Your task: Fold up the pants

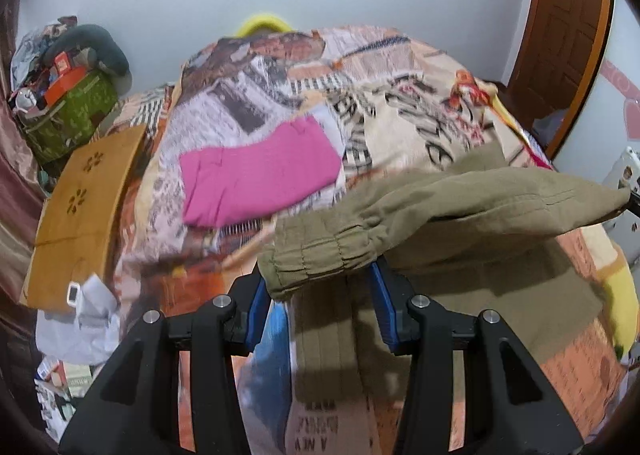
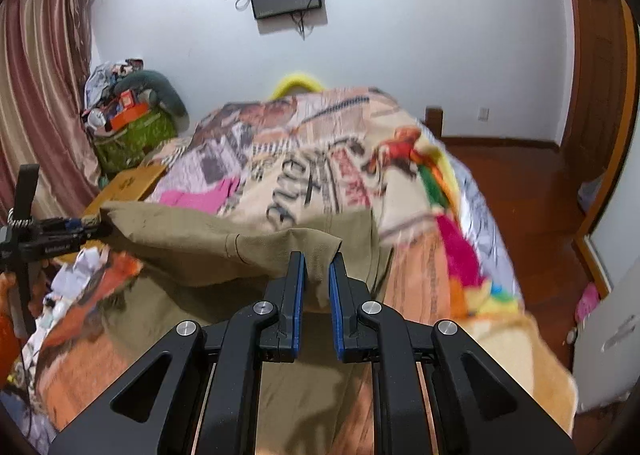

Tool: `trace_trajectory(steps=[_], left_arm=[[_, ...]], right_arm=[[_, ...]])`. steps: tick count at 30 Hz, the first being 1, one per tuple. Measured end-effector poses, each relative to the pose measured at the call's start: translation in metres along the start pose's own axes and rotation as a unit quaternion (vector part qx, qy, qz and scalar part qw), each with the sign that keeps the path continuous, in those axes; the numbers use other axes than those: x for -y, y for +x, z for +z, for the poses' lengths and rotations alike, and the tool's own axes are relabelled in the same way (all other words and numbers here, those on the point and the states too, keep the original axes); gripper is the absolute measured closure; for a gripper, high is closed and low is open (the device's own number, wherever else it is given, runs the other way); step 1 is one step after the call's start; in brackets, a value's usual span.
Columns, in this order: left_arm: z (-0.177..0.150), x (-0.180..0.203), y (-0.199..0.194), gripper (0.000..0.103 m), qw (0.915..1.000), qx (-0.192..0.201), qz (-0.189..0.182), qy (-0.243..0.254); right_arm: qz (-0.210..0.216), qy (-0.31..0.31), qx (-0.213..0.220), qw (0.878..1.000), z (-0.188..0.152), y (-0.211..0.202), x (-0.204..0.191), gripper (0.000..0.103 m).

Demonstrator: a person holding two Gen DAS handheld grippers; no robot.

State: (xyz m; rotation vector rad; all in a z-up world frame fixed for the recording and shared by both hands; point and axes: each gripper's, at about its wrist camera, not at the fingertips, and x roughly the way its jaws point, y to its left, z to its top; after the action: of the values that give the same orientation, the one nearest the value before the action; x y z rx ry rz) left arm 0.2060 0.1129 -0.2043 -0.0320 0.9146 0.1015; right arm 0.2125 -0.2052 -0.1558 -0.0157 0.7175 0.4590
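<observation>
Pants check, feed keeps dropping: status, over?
Left tongs gripping the elastic cuff, right tongs pinching the other end. Olive pants lifted, stretched between both above the bed. Pink folded garment lies beyond, not blocking.

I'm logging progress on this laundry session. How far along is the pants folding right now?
Looks done: a pink garment already lies folded flat on the bedspread. In hand: the olive pants are lifted off the bed, the left gripper around the elastic waistband and the right gripper pinching another edge, with the lower part trailing on the bed. Left: laying that lifted edge over and flattening the fold.
</observation>
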Motion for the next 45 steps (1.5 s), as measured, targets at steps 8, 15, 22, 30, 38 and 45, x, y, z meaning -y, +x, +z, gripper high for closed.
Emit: trace_trajectory(steps=[8, 15, 22, 30, 38, 45], left_arm=[[-0.039, 0.001, 0.005, 0.057, 0.9993, -0.035, 0.005, 0.008], [-0.059, -0.001, -0.002, 0.056, 0.9988, -0.048, 0.014, 0.001], [-0.054, 0.001, -0.03, 0.027, 0.9996, -0.015, 0.024, -0.005], [-0.035, 0.032, -0.052, 0.003, 0.9992, 0.016, 0.016, 0.034], [-0.037, 0.065, -0.029, 0.002, 0.9937, -0.001, 0.036, 0.106], [-0.043, 0.087, -0.005, 0.002, 0.9865, -0.024, 0.03, 0.159]], right_arm=[[0.011, 0.032, -0.05, 0.998, -0.044, 0.002, 0.003, 0.092], [-0.004, 0.032, -0.079, 0.996, -0.065, -0.005, -0.001, 0.088], [-0.018, 0.021, -0.074, 0.997, -0.063, -0.025, -0.006, 0.071], [-0.006, -0.031, -0.028, 0.999, -0.038, -0.042, -0.04, 0.036], [0.028, -0.078, -0.046, 0.995, -0.033, -0.019, -0.073, 0.023], [0.057, -0.086, -0.086, 0.991, -0.04, 0.012, -0.087, 0.023]])
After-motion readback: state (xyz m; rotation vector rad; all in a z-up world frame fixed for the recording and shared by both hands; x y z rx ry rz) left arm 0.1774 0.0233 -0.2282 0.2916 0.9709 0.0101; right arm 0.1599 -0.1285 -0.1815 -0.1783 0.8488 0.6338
